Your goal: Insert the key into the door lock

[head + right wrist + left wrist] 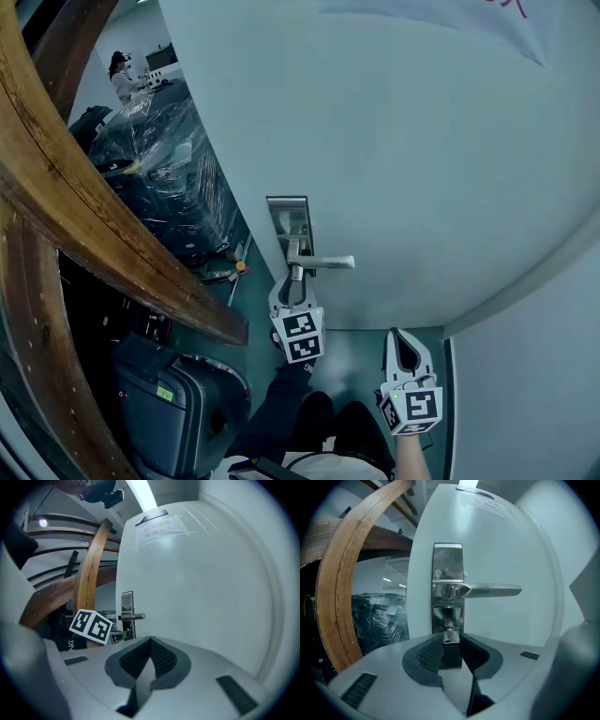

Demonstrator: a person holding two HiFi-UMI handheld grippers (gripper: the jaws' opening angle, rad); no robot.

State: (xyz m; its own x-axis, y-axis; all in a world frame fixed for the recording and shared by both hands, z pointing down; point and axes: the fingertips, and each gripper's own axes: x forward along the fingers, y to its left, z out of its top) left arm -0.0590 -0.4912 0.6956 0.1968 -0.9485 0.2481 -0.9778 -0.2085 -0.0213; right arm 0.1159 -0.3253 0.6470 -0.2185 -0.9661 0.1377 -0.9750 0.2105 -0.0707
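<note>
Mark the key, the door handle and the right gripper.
key (451, 636): left gripper view, on its silver head.
door handle (492, 591): left gripper view, middle of the lever.
right gripper (150, 641): right gripper view, where its fingers meet.

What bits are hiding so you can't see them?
- Key blade, left gripper view: hidden behind the key's own head, so how deep it sits in the lock is unclear.
- Keyhole, head view: covered by the left claw.
- Sign on the door, right gripper view: print too small and blurred to read.
</note>
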